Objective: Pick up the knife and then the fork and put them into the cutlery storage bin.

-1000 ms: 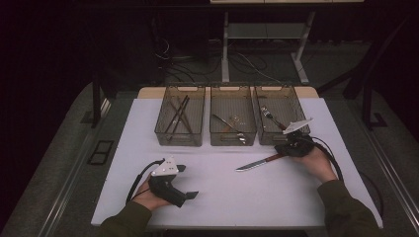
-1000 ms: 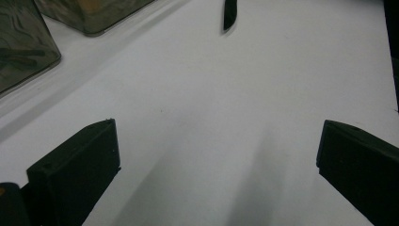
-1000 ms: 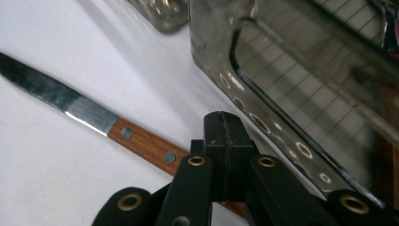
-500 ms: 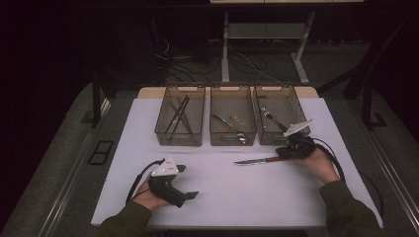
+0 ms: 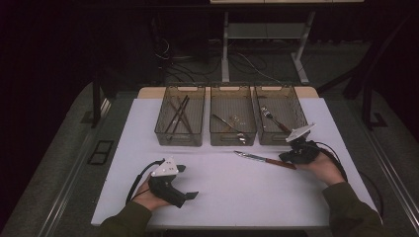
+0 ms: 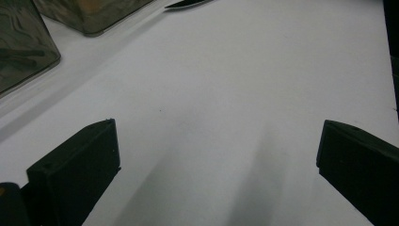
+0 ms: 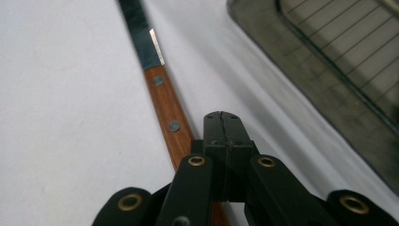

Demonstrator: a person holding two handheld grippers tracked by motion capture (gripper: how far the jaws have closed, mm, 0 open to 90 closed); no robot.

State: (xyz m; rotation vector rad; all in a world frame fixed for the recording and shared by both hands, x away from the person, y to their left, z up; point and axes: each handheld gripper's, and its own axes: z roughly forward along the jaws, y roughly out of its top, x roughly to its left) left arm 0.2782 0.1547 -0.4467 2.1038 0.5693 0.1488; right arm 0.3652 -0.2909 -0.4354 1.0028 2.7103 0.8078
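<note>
My left gripper (image 5: 170, 185) rests on the white table (image 5: 123, 168) near its front edge, jaws spread wide with nothing between them. It sits well apart from the knife, so it could not steady anything in time.

Ahead stand three mesh bins in a row: the left bin (image 5: 163, 131) with long dark utensils, the middle bin (image 5: 232, 140) with a few small pieces, the right bin (image 5: 259, 106) with a fork (image 5: 269, 117).

The knife (image 5: 264, 159) lies flat on the table just in front of the middle and right bins, blade pointing left. My right gripper (image 7: 221, 134) is pressed together beside the wooden handle (image 7: 167, 113), and I cannot tell whether it pinches the handle at all. If it only touches, a lift would leave the knife behind or swing the blade into the right bin's wall.
</note>
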